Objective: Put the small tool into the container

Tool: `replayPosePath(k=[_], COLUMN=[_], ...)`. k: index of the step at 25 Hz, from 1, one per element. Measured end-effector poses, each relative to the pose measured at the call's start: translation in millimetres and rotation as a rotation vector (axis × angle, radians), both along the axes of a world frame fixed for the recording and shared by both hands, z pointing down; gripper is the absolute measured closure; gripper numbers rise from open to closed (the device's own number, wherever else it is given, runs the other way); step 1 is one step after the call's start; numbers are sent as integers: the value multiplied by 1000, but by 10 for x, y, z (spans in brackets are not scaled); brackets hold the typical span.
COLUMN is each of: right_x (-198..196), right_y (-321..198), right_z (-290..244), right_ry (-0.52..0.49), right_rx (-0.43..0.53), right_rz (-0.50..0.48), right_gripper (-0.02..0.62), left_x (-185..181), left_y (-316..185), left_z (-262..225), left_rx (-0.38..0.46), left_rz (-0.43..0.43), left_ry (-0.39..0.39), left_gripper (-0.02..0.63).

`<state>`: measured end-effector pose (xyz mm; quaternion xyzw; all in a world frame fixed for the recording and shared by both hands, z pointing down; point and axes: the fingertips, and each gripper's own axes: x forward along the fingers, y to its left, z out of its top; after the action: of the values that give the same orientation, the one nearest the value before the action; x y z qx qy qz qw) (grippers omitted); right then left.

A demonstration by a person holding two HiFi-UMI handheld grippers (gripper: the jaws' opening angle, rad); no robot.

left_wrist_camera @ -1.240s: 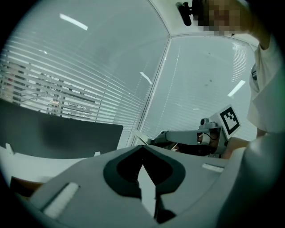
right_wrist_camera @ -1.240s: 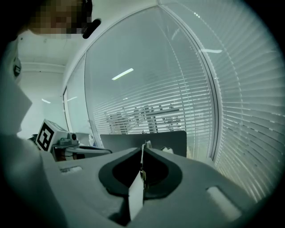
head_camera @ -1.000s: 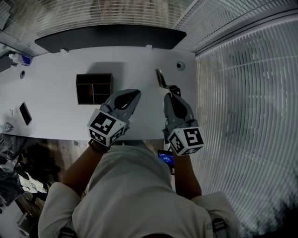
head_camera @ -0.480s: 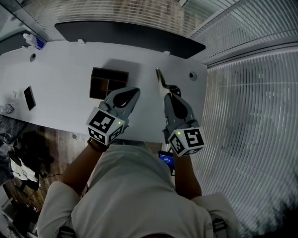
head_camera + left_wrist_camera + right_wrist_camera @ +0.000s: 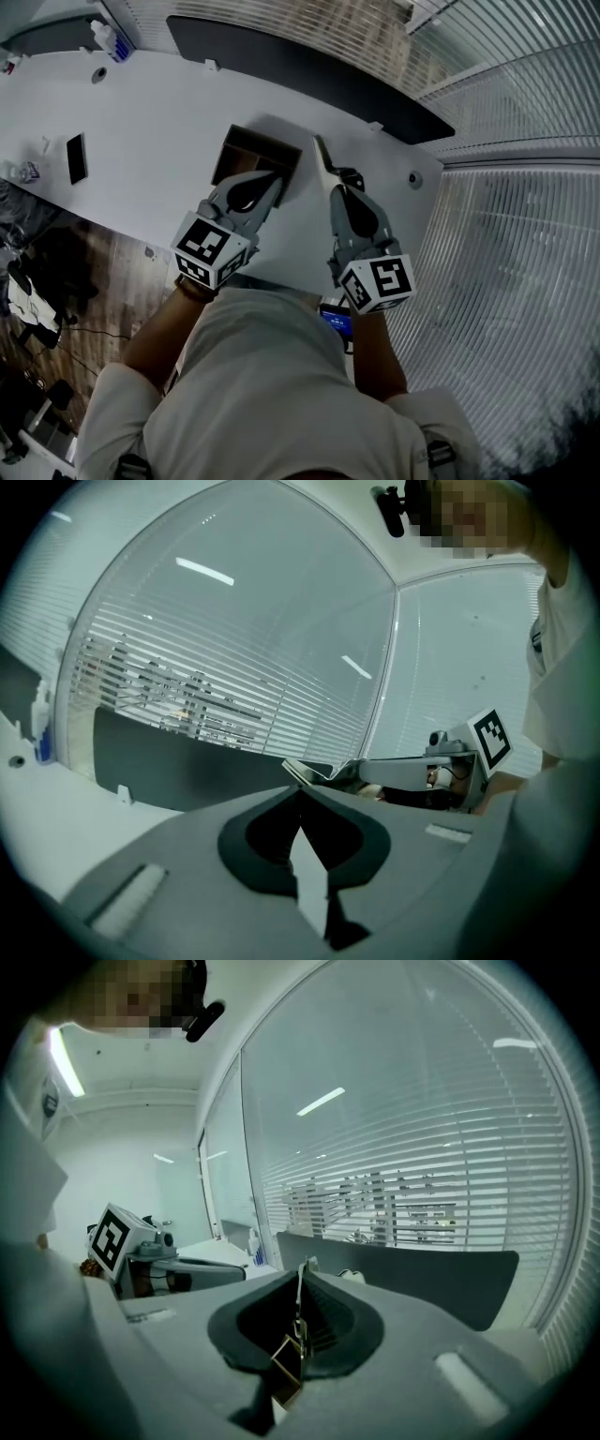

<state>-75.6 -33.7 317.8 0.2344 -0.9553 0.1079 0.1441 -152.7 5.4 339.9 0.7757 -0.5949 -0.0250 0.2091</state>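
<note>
On the white table (image 5: 150, 122) stands a dark brown container (image 5: 246, 150) with open compartments. My right gripper (image 5: 336, 187) is shut on the small tool (image 5: 322, 156), a thin metal piece that sticks out past the fingertips, just right of the container's right corner. In the right gripper view the tool (image 5: 300, 1288) stands upright between the closed jaws. My left gripper (image 5: 277, 180) hovers over the container's near edge, its jaws together with nothing in them. The left gripper view shows the tool (image 5: 305, 772) and the right gripper (image 5: 349, 772) off to its right.
A black phone (image 5: 77, 157) lies at the table's left. A bottle (image 5: 108, 37) stands at the far left corner. A dark panel (image 5: 309, 75) runs along the far edge. A round grommet (image 5: 414, 178) sits near the right end, beside the window blinds (image 5: 525, 234).
Both grippers have travelled across the table toward the container. The container was apart from them earlier; it now lies under the left gripper's tip and beside the tool. Jaws unchanged.
</note>
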Motion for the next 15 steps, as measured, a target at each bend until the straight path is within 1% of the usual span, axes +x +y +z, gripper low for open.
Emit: replayPosePath(k=[6, 15], right_x=[-384, -758], right_y=[64, 159], right_z=[111, 155], right_ry=[12, 37], right_rx=[8, 24], right_rz=[-86, -183], right_gripper=[586, 586], left_x=[-322, -613], left_y=[69, 147], left_z=[148, 267], left_rx=[-17, -39], left_rz=[-63, -108], left_ry=[6, 28], left_gripper=[603, 603])
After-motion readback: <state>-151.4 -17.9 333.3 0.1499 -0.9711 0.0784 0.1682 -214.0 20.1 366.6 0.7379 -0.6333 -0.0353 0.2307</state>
